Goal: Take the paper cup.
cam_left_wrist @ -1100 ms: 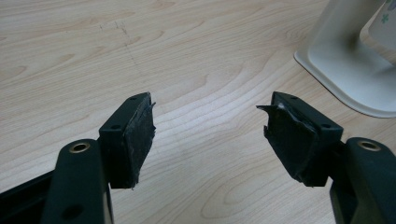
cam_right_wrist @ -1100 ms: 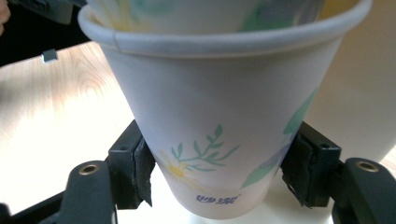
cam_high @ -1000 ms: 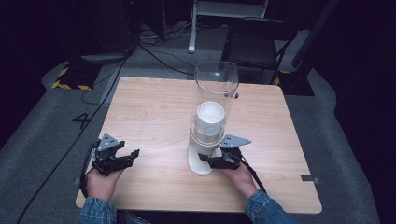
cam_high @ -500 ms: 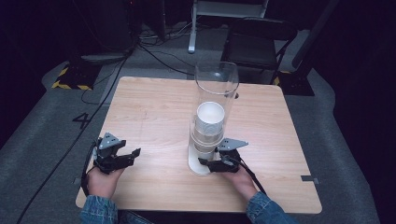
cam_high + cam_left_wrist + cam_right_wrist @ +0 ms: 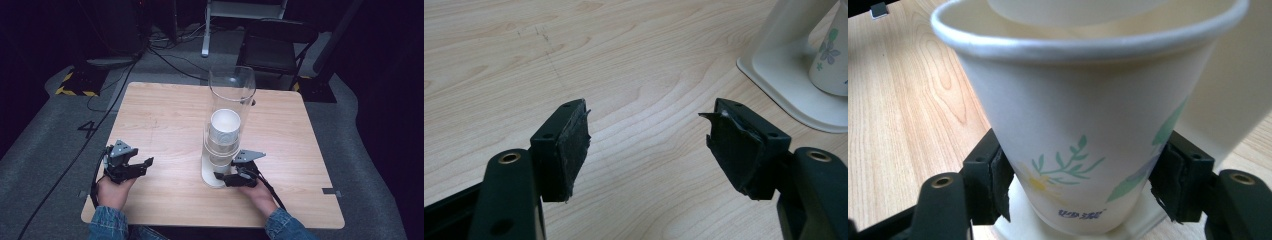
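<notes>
At the left of the wooden table (image 5: 165, 120), the left gripper (image 5: 131, 167) rests low over bare wood, its 2 jaws standing apart with nothing between them; in the left gripper view the gap frames only tabletop, with the white base (image 5: 794, 85) of the dispenser off to the right.

Toward the middle stands a tall clear tube (image 5: 231, 95) on that base, holding a stack of paper cups (image 5: 225, 132). The bottom cup (image 5: 1083, 135), white with a printed flower and leaves, hangs out of the tube's foot just above the base plate.

At the right, the right gripper (image 5: 231, 177) has its 2 jaws clamped on the lower wall of that bottom cup, 1 pad (image 5: 1000, 187) on each side, as the right gripper view shows close up. Another cup sits nested inside its rolled rim.

The cup looks very light and thin-walled, so it will likely crush or go oval under a hard squeeze. Its smooth coated paper seems a little slippery. The narrow lower part, where the pads already sit, appears the sensible place to hold: stiffer near the bottom and clear of the nested cup above. A gentle, straight pull seems best, since the stack may drag along.
</notes>
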Motion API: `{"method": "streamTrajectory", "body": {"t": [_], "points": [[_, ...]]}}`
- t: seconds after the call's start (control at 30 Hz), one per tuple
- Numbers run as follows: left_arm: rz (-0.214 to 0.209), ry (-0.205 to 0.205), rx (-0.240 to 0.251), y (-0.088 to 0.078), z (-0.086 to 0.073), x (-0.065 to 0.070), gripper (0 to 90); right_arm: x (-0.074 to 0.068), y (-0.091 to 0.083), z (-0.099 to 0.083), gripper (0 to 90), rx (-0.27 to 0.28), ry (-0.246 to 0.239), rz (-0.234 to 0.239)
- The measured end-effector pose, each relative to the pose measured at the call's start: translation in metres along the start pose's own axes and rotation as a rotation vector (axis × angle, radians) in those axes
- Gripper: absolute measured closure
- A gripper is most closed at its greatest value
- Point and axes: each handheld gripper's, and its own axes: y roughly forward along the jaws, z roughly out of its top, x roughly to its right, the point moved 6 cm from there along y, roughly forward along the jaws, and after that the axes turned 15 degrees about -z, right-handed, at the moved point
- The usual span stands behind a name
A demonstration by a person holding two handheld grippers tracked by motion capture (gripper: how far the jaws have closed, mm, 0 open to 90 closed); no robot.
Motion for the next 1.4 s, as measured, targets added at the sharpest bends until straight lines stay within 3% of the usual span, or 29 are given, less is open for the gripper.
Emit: {"method": "streamTrajectory", "body": {"t": [0.53,0.97,1.33,1.4], "points": [[-0.04,0.018,-0.011,0.021,0.013,0.0,32.7,0.013,-0.022,-0.013,33.3,-0.016,-0.015,-0.065],[-0.062,0.031,-0.019,0.036,0.025,-0.001,32.9,0.027,-0.044,-0.022,33.3,-0.015,0.007,-0.113],[-0.066,0.04,-0.023,0.041,0.028,0.0,32.9,0.04,-0.063,-0.018,33.3,0.023,0.024,-0.141],[-0.064,0.027,-0.01,0.038,0.027,0.001,31.8,0.046,-0.066,-0.015,33.3,0.035,0.04,-0.149]]}}
